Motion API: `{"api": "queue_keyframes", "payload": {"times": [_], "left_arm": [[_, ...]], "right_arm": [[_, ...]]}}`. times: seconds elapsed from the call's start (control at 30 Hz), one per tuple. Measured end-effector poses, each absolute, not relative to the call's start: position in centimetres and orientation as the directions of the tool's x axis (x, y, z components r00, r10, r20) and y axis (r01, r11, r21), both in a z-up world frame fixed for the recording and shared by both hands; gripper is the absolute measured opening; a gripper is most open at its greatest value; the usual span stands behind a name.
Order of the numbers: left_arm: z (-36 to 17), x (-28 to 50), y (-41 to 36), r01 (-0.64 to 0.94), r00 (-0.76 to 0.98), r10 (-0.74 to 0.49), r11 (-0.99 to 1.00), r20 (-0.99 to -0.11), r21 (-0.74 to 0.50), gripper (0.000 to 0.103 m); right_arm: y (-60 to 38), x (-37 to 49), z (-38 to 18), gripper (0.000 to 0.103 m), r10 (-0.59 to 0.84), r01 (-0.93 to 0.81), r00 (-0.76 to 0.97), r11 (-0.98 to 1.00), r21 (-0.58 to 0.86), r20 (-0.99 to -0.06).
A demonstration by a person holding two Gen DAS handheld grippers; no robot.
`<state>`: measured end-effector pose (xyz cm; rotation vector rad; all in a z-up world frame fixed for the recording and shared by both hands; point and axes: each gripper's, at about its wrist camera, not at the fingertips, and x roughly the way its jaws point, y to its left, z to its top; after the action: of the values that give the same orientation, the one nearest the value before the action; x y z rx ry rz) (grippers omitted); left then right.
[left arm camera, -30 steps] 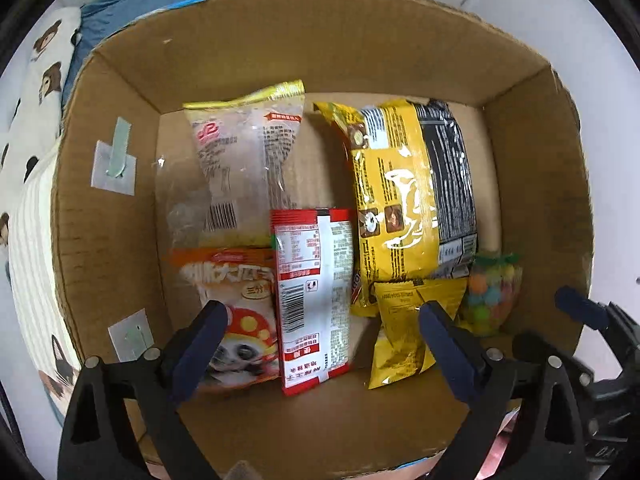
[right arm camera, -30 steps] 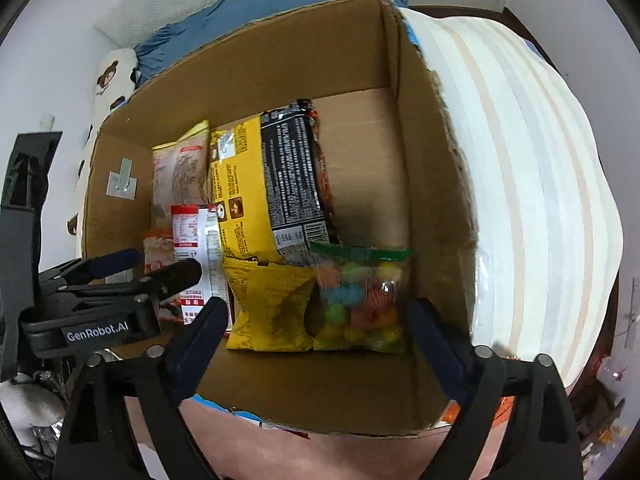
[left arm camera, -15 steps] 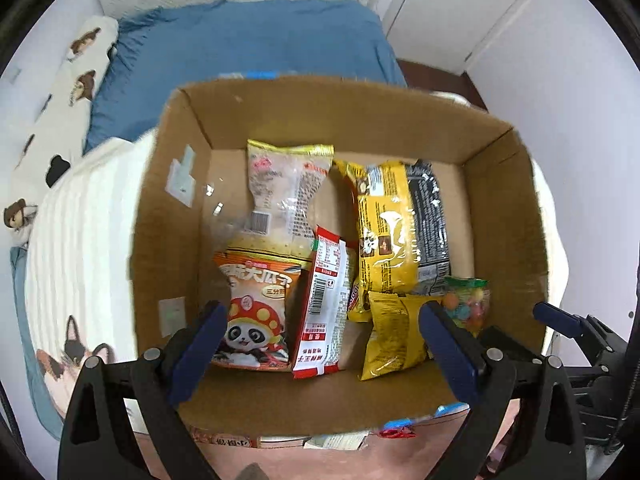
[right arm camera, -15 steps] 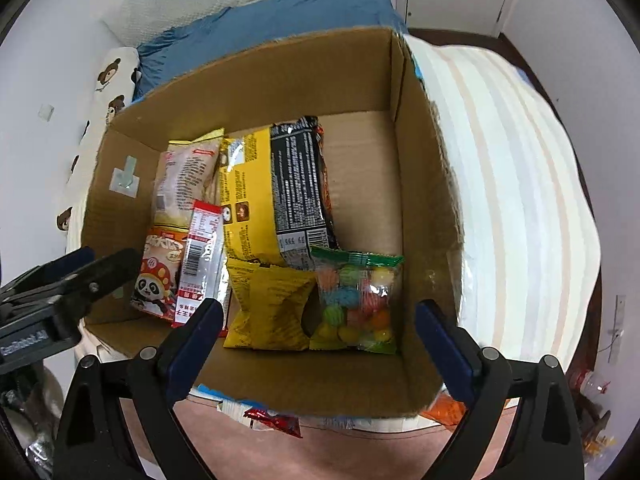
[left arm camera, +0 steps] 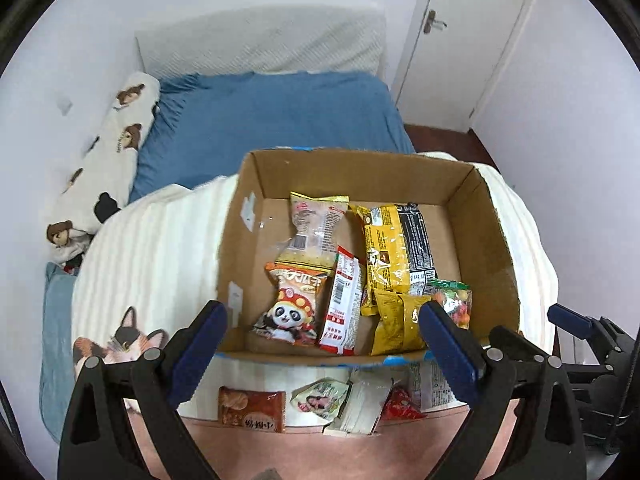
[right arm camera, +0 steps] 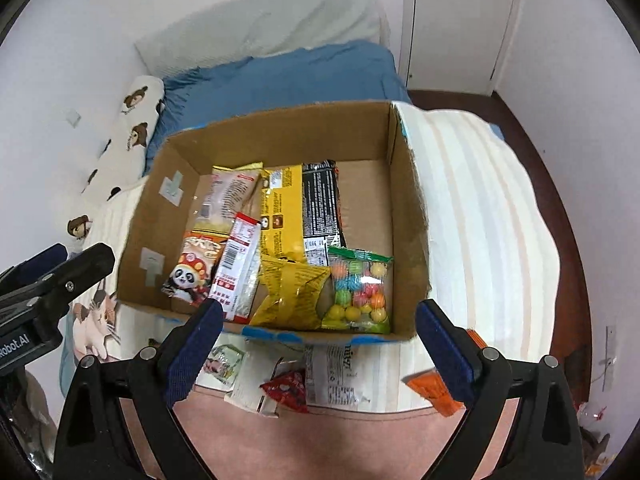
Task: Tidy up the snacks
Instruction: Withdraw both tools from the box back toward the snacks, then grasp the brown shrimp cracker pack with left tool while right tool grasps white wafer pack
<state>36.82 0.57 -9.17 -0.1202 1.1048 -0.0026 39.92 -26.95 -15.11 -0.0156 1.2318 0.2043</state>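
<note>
While I hover above the cardboard box [left arm camera: 496, 240] | my left gripper [left arm camera: 324, 340] spread wide, empty | my right gripper [right arm camera: 318, 338] spread wide, empty | panda packet [left arm camera: 288, 308], red sachet [left arm camera: 344, 304], yellow bag [right arm camera: 290, 294], candy bag [right arm camera: 360, 292] inside box | loose snacks [right arm camera: 286, 390] just outside near wall on striped blanket [right arm camera: 480, 216]

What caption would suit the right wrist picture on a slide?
Open right gripper above a cardboard box of snack packets on a bed, loose packets at its near side.
</note>
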Motion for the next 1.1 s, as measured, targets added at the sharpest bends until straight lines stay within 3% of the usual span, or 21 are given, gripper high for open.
{"api": "queue_keyframes", "payload": {"times": [0.43,0.73,0.8,0.87,1.03,1.1], "left_arm": [[-8.0,30.0,1.4,-0.111,0.502,-0.019,0.99,-0.864,-0.086,0.098],[-16.2,26.2,4.8,-0.238,0.32,0.031,0.97,-0.947,-0.049,0.098],[-18.6,25.5,6.2,-0.304,0.276,0.035,0.951,-0.961,-0.052,0.098],[-20.6,25.1,7.5,-0.351,0.228,0.032,0.935,-0.973,-0.051,0.098],[-24.7,25.3,10.1,-0.452,0.136,-0.029,0.887,-0.99,-0.088,0.098],[-26.4,25.7,11.2,-0.519,0.118,-0.122,0.838,-0.985,-0.166,0.098]], "right_arm": [[-27.6,33.7,-12.5,0.099,0.241,-0.176,0.343,0.966,0.19,-0.908],[-29.0,30.0,-22.5,0.098,0.401,-0.025,0.185,0.915,0.404,-0.897],[-27.9,29.4,-25.1,0.093,0.434,-0.015,0.139,0.9,0.437,-0.89],[-26.8,29.3,-27.3,0.076,0.451,-0.003,0.101,0.892,0.453,-0.887],[-24.3,30.3,-31.0,0.074,0.408,0.019,0.087,0.912,0.411,-0.909],[-23.2,31.1,-32.2,0.074,0.373,0.031,0.081,0.926,0.376,-0.924]]}}
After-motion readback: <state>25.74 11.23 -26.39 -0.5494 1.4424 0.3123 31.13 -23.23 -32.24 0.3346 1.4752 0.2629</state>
